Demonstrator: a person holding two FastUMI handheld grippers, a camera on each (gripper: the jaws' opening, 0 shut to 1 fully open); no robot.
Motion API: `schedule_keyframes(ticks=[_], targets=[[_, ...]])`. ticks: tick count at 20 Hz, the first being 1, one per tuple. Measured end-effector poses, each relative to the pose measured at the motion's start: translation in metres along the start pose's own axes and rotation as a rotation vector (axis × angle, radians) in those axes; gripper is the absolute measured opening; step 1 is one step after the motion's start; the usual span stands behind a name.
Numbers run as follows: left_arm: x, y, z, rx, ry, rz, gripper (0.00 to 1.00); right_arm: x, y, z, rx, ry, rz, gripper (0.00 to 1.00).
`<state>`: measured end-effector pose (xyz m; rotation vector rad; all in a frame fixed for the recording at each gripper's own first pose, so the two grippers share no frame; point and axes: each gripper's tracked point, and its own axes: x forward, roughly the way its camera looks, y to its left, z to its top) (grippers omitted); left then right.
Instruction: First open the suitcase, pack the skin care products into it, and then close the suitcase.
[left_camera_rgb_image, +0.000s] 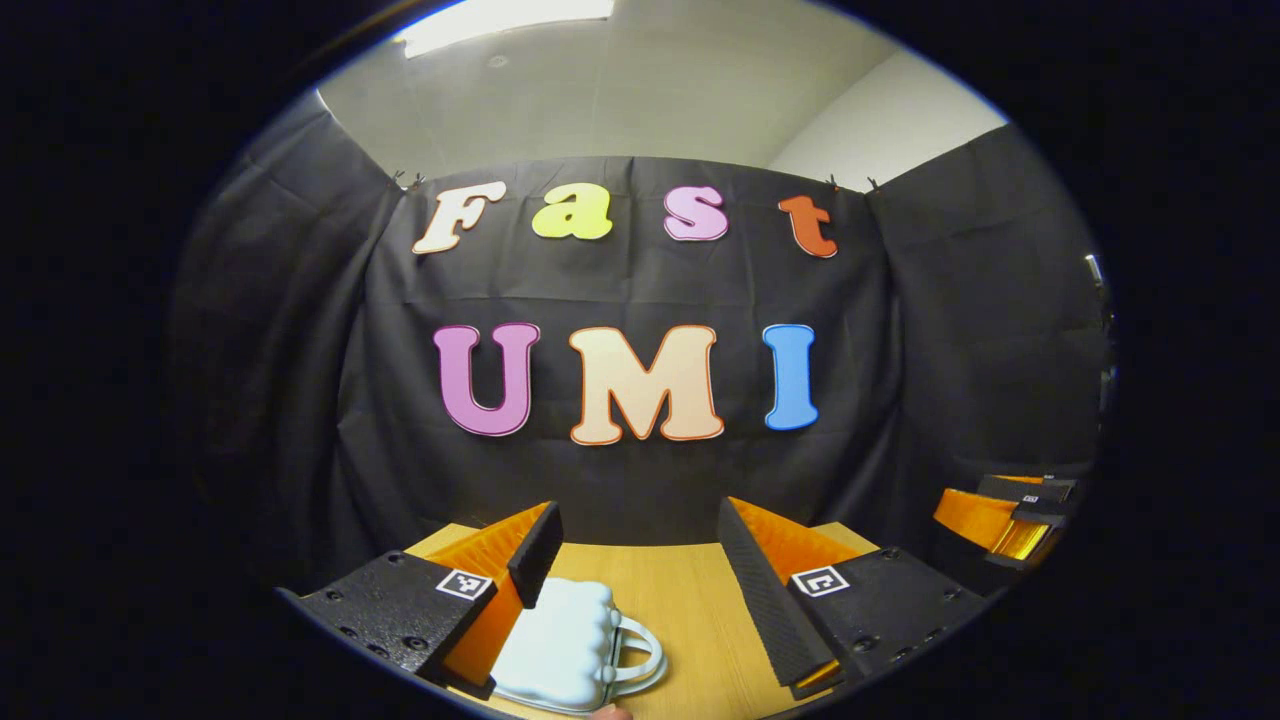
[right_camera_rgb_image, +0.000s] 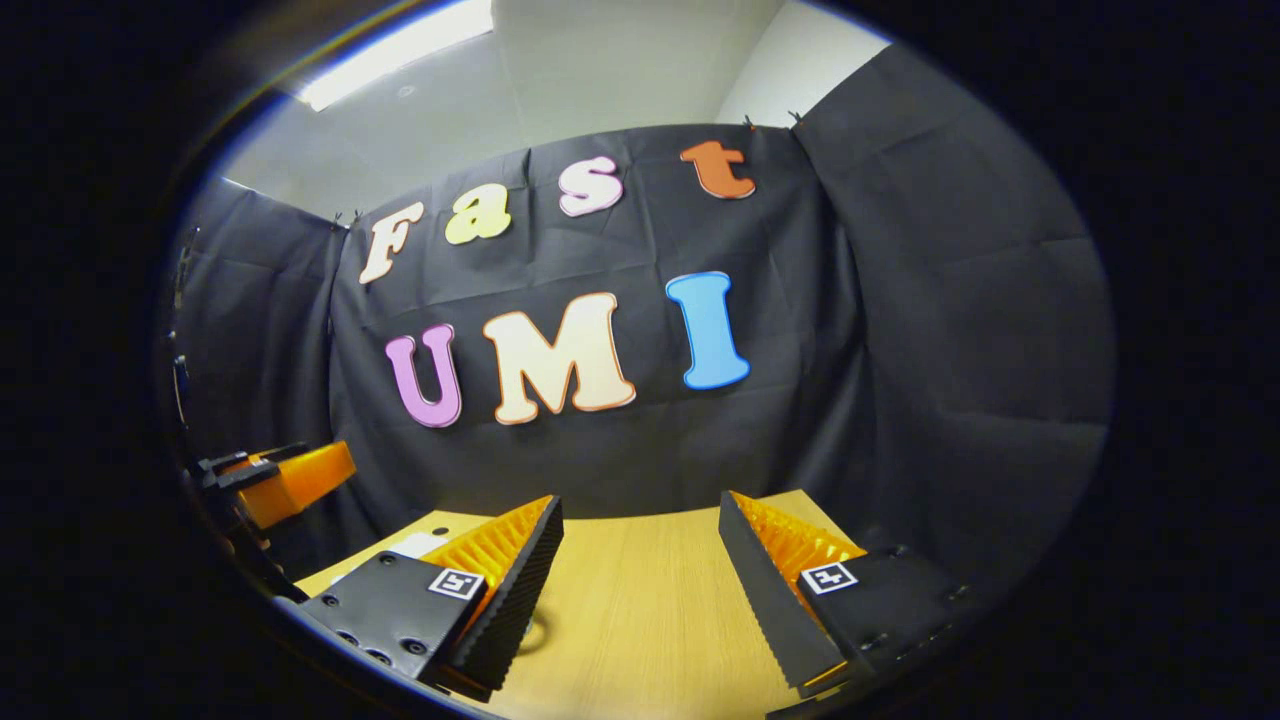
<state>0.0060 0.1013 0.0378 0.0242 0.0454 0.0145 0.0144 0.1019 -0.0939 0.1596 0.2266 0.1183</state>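
While you hold both tools level above the wooden table (left_camera_rgb_image: 680, 590), your left gripper (left_camera_rgb_image: 640, 560) has its two black-padded fingers spread wide with nothing between them. Below its left finger (left_camera_rgb_image: 535, 555) lies the small white suitcase (left_camera_rgb_image: 555, 645), flat on the tabletop with its lid down and its looped handle (left_camera_rgb_image: 640, 655) pointing toward the middle of the table; the finger's tip overlaps the case's far edge in the left gripper view, and you cannot tell from it whether they touch. At the far right of that view your other tool shows as an orange and black shape, well apart from the case.

Your right gripper (right_camera_rgb_image: 640, 555) is released too, its fingers wide apart over bare wood. In the right gripper view, a sliver of white (right_camera_rgb_image: 415, 545) peeks out behind its left finger, and part of a curved loop (right_camera_rgb_image: 535, 630) shows just under that finger's pad; both are too hidden to name with certainty. Your left tool appears at that view's left edge, orange and black, above the table's corner.
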Motion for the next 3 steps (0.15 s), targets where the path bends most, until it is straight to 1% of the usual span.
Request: schedule_keyframes(ticks=[3], targets=[[-0.003,-0.004,0.0,0.008,0.004,-0.027,0.93,-0.018,0.001,0.021,-0.025,-0.064,-0.021,0.97]])
